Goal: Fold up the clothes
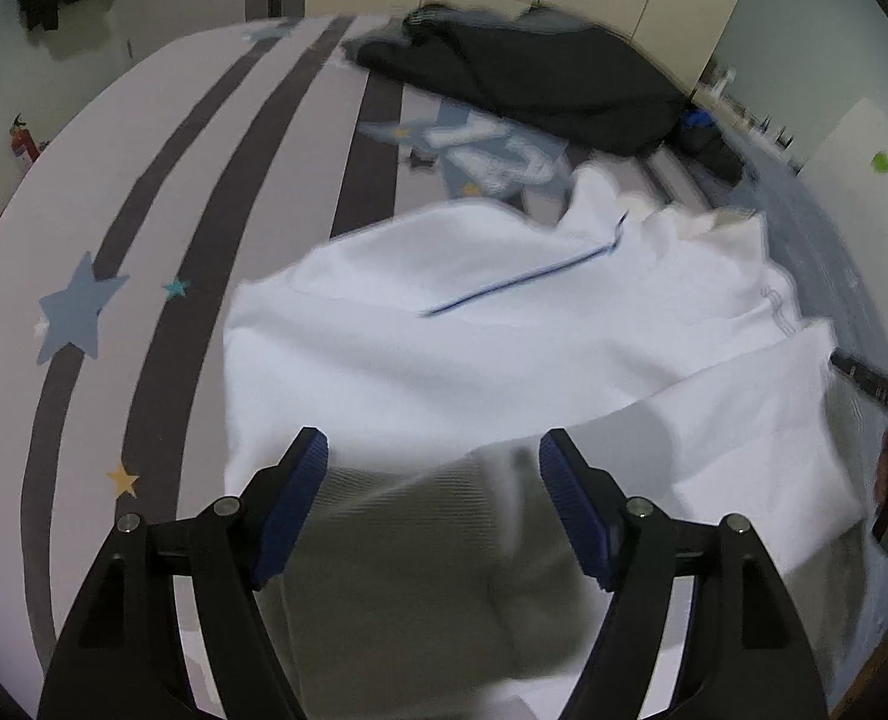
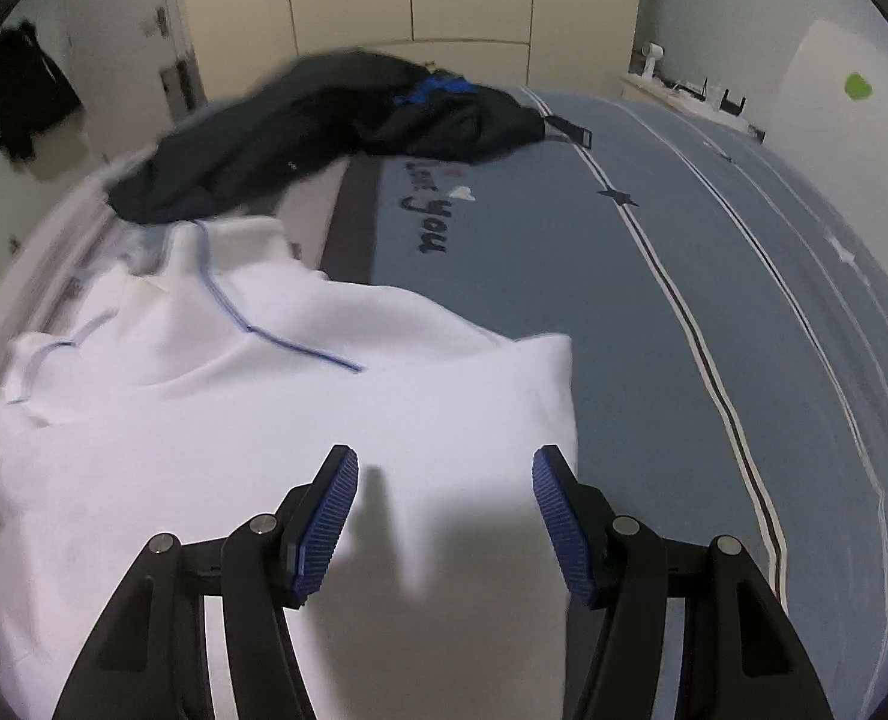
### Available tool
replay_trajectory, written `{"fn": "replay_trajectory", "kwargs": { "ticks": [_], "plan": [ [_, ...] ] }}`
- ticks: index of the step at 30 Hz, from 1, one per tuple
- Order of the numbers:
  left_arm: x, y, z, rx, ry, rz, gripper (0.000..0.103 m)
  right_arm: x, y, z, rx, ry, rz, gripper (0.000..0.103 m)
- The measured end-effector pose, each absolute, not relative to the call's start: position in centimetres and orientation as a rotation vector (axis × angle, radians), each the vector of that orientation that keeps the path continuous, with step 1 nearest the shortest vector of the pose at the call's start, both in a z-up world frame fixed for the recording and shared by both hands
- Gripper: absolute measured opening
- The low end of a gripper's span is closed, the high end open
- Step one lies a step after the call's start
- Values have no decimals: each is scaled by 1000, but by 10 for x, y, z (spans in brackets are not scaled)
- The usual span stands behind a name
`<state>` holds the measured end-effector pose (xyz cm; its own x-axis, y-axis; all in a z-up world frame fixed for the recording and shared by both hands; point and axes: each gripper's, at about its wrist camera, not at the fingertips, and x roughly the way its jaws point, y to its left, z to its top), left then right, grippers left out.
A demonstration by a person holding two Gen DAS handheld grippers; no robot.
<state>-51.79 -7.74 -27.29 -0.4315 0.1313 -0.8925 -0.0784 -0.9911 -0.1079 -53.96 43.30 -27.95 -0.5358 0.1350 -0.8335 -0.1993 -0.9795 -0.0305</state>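
Over the white shirt point(image 2: 300, 420), both tongs point(image 1: 433, 462) point(image 2: 445, 474) gape empty; bedspread point(image 2: 654, 360) bare rightward.

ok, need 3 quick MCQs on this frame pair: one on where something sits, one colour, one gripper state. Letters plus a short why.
1. Where does the dark crumpled garment lie relative to the white collared shirt with blue piping?
A. Beyond it, further up the bed
B. Under the gripper fingers
C. On the floor

2. What colour are the ribbed pads on the gripper fingers?
A. Red
B. Blue
C. Green

3. What state is the left gripper in?
A. Shut on the dark garment
B. Shut on nothing
C. Open, nothing clamped

Answers:
1. A, both wrist views show the dark heap past the shirt's collar end, on the striped bedspread.
2. B, ribbed blue pads on black fingers in both views.
3. C, the jaws stand wide apart above the white cloth, pads pressing nothing.
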Motion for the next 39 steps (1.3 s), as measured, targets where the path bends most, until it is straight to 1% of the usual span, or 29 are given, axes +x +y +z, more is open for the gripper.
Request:
{"fn": "replay_trajectory", "kwargs": {
  "ticks": [2,3,5,6,7,8,10,13,15,17,20,23,25,29,33,37,39],
  "plan": [
    [-522,-77,-286,-1645,-18,2547,71,-555,446,-298,-1435,119,2519,56],
    [-523,-77,-289,-1648,-5,2546,71,-559,456,-308,-1462,131,2469,51],
    [-525,-79,-295,-1653,20,2544,71,-560,479,-319,-1489,236,2429,51],
    [-526,-81,-292,-1659,0,2551,71,-559,484,-316,-1480,261,2441,51],
    [-526,-83,-286,-1654,-41,2567,70,-557,485,-311,-1461,254,2462,51],
    [-526,-87,-275,-1603,-127,2568,70,-557,484,-305,-1441,233,2488,51],
    [-527,-87,-261,-1525,-169,2571,71,-559,477,-294,-1414,201,2553,51],
    [-540,-86,-259,-1519,-98,2589,71,-573,465,-287,-1412,213,2619,51],
    [-551,-91,-270,-1563,-75,2604,71,-588,456,-293,-1431,177,2620,51],
    [-564,-103,-292,-1676,-24,2622,71,-601,455,-312,-1503,151,2554,51],
    [-576,-128,-305,-1743,-81,2663,72,-601,455,-316,-1507,185,2531,50],
    [-580,-143,-293,-1687,-259,2709,72,-597,454,-303,-1457,189,2576,50],
    [-586,-133,-282,-1585,-192,2720,72,-594,448,-292,-1427,145,2629,50],
    [-609,-102,-277,-1511,-66,2639,72,-608,436,-288,-1438,12,2673,52],
    [-625,-69,-274,-1426,27,2577,72,-626,433,-295,-1446,-23,2678,52],
    [-654,-52,-296,-1512,76,2526,72,-632,427,-307,-1496,-93,2677,52],
    [-663,-51,-309,-1554,58,2507,70,-638,424,-315,-1520,-111,2667,52]
  ]
}}
